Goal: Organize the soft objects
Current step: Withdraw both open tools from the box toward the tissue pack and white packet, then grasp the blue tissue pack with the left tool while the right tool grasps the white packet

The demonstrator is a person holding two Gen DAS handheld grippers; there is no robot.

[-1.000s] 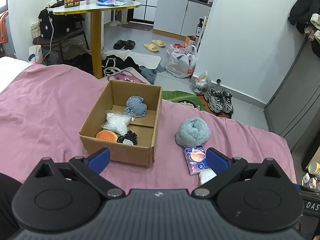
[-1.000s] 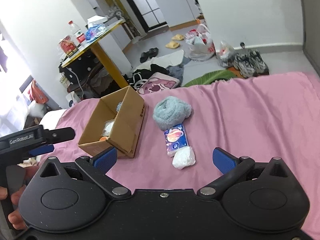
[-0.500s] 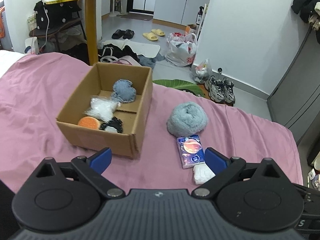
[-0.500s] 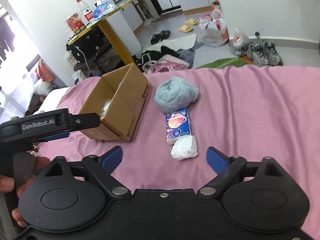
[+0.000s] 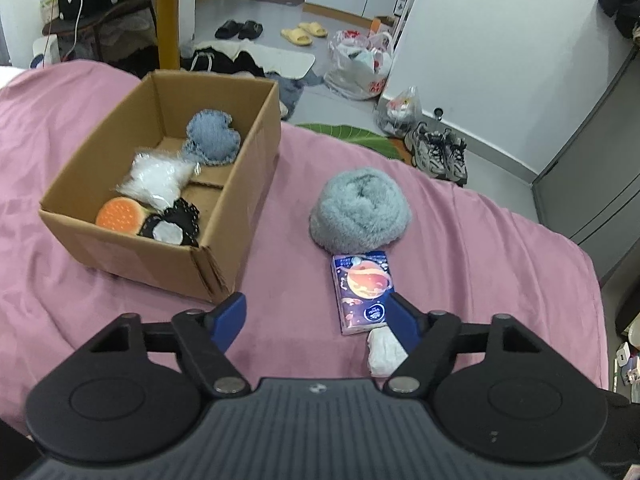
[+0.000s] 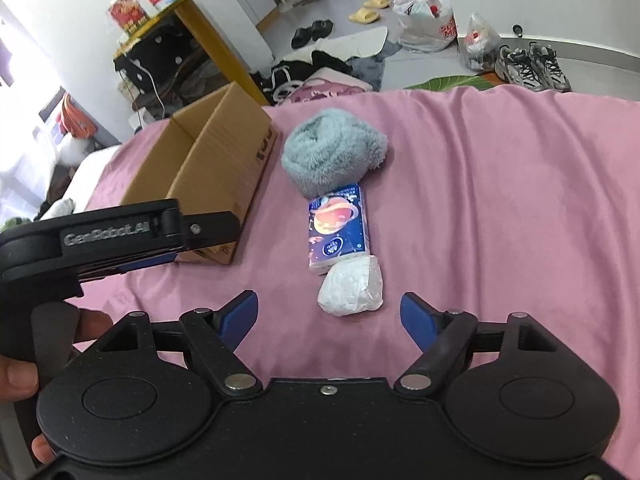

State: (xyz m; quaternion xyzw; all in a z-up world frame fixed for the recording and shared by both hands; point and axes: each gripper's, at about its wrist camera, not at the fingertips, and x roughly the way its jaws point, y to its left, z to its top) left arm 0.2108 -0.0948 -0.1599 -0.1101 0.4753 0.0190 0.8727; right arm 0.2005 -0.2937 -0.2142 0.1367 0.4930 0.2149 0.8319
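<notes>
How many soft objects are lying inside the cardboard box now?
4 in the cardboard box: a blue denim heart at the far end, a white fluffy bag mid-box, an orange sponge and a black lace piece nearest. Others may hide beneath.

Fluffy grey towel roll (image 5: 360,210), glossy tissue pack (image 6: 338,228) at its 6 o'clock (crinkly plastic), matt cardboard box (image 5: 240,184), soft pink sheet (image 6: 500,184).

Lighting: bright, even daylight; blown-out glare at left edge of right wrist view. Shadows soft. Fisheye curvature, dark vignetted corners.
</notes>
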